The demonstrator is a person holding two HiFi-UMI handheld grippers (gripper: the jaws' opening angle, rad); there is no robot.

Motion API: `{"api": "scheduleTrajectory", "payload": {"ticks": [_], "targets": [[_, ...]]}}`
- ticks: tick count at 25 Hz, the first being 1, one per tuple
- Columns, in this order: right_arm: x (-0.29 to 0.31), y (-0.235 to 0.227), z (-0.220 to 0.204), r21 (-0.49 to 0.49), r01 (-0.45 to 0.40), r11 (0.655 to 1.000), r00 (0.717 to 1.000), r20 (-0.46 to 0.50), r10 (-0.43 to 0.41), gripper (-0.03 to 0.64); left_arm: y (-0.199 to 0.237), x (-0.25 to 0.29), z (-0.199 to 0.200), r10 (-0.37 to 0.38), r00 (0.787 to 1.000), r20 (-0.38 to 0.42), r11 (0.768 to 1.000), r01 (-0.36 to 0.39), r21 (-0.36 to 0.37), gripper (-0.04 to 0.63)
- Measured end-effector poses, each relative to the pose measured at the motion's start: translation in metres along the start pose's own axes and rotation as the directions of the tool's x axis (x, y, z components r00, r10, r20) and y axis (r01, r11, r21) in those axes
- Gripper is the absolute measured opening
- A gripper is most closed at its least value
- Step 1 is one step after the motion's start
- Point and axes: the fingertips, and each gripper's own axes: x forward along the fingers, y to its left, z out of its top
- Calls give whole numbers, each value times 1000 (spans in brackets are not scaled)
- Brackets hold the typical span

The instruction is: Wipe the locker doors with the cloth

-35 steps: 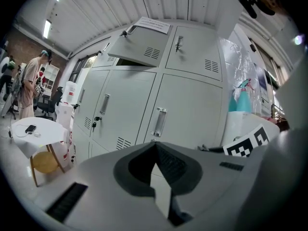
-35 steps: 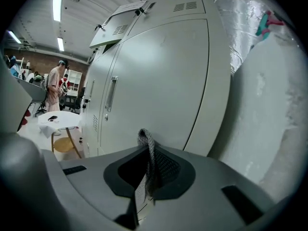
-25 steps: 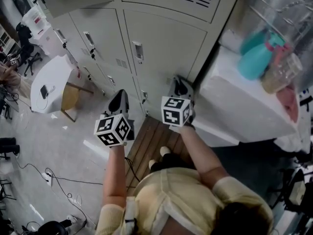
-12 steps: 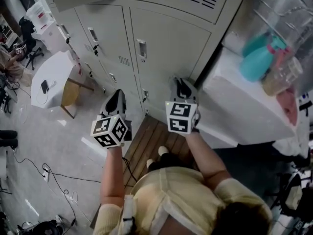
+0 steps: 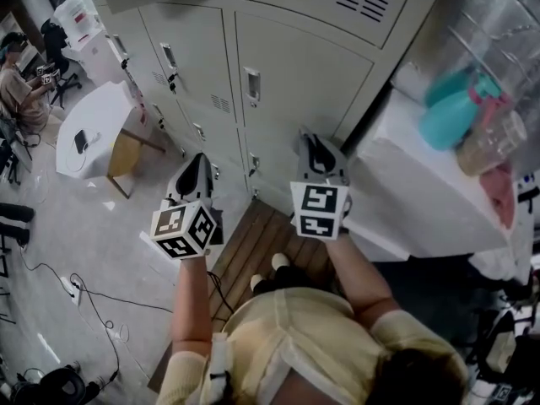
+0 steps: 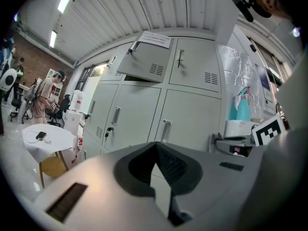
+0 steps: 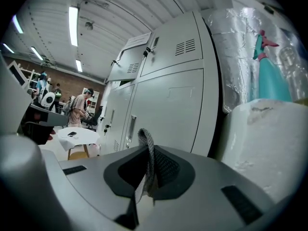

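near the locker doors [image 5: 295,83] — right gripper [image 5: 314,148] jaws pinch the grey cloth [image 7: 146,150]; left gripper [image 5: 199,171] jaws pressed together, empty.

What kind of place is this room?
Probably a shared workroom or lab rather than a home: a bank of grey metal lockers, a round white table with a chair, and loose cables across the floor.
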Motion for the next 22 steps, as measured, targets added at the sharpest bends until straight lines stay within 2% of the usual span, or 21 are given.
{"api": "scheduleTrajectory", "payload": {"ticks": [11, 18, 22], "targets": [[-6, 7, 15, 51, -107, 993, 994, 35, 105, 18, -1, -12, 12, 23, 999, 26, 999, -24, 45, 2], [-8, 9, 18, 81, -164, 983, 986, 51, 161, 18, 2, -21, 18, 73, 997, 40, 992, -77, 101, 2], [-8, 14, 21, 90, -192, 977, 981, 54, 188, 18, 2, -26, 18, 81, 996, 41, 991, -84, 101, 2]]}}
